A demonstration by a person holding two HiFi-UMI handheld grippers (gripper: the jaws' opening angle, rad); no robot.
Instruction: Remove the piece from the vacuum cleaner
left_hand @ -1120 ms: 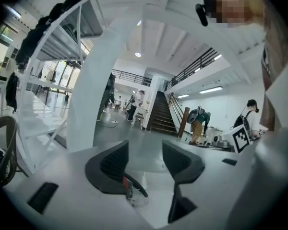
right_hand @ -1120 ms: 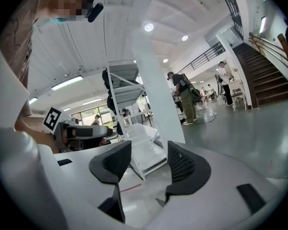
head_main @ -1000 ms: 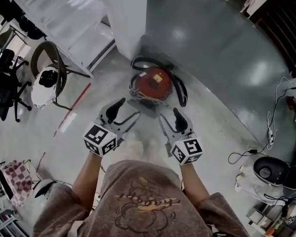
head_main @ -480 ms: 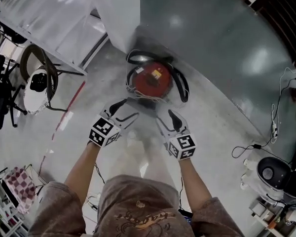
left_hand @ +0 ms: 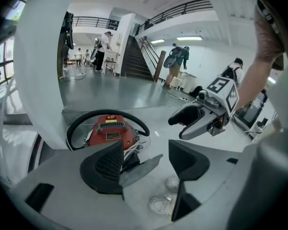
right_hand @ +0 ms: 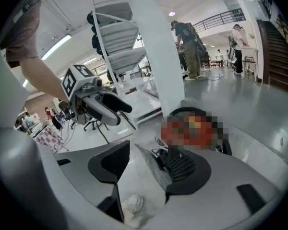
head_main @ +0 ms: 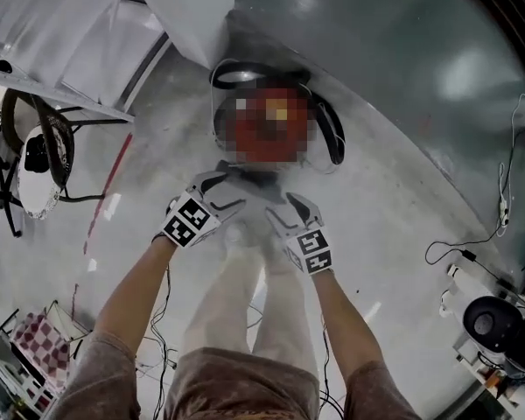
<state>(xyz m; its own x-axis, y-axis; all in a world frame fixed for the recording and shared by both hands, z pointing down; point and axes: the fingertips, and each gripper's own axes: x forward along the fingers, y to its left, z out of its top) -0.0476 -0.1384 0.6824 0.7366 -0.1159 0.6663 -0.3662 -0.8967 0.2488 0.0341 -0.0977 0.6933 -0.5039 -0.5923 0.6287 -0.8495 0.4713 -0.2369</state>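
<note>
A red vacuum cleaner (head_main: 267, 128) stands on the floor at the foot of a white pillar, ringed by its black hose (head_main: 331, 134); a mosaic patch covers it in two views. A flat grey piece (left_hand: 141, 166) sticks out from its near side, beside loose cables. My left gripper (head_main: 227, 191) is open just short of the vacuum, nothing between its fingers. My right gripper (head_main: 284, 210) is open close beside it, also empty. The left gripper view shows the vacuum (left_hand: 110, 133) past its jaws and the right gripper (left_hand: 192, 121). The right gripper view shows the grey piece (right_hand: 151, 164) and the left gripper (right_hand: 105, 109).
The white pillar (head_main: 201, 16) rises right behind the vacuum. A chair (head_main: 39, 160) stands at the left, with a red tape line (head_main: 105, 191) on the floor. Cables (head_main: 472, 234) and a black round appliance (head_main: 490, 322) lie at the right. The person's white shoes (left_hand: 163, 205) are below the jaws.
Both grippers have moved forward to the vacuum and closer to each other. The view has shifted up over the vacuum.
</note>
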